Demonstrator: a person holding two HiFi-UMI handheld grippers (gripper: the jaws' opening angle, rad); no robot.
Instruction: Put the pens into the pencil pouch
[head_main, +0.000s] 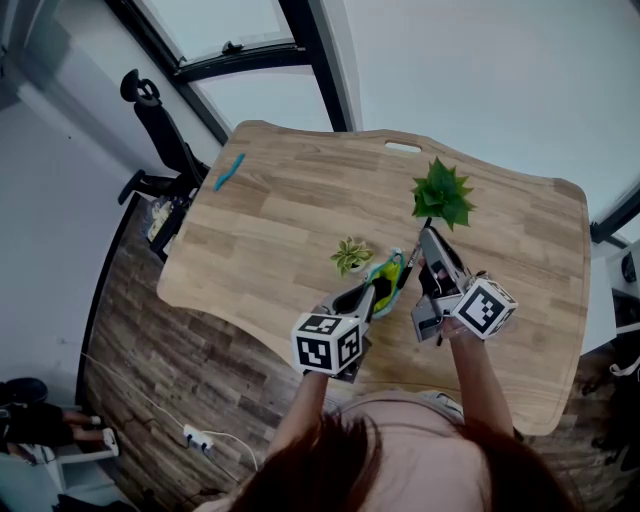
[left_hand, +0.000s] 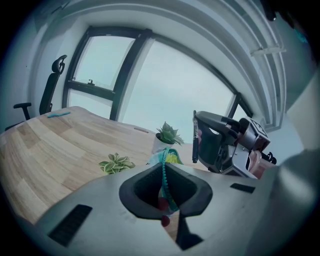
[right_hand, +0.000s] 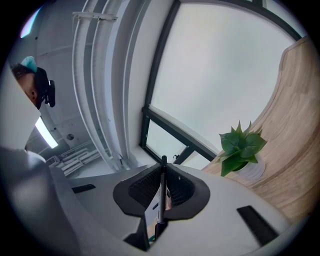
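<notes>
Surfaces at the desk (head_main: 300, 200): mostly matt, very little shine.
Desk top is pale wood grain, smooth, with a satin finish; floor (head_main: 130, 330) is darker wood plank with a rougher grain. Left gripper (left_hand: 164, 172) and right gripper (right_hand: 161, 167) have smooth matt grey plastic shells; inner pads (right_hand: 142, 186) are black, finely textured and look rubbery. Pencil pouch (left_hand: 169, 157) is soft teal cloth with a toothed zip. Pen (right_hand: 161, 200) is smooth dark plastic with a slight gloss. Marker cubes (head_main: 326, 343) are flat white with matt black print. Plant (head_main: 441, 193) leaves look faintly waxy.

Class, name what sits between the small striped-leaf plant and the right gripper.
The pencil pouch, pinched by the left gripper; the head view shows it.
</notes>
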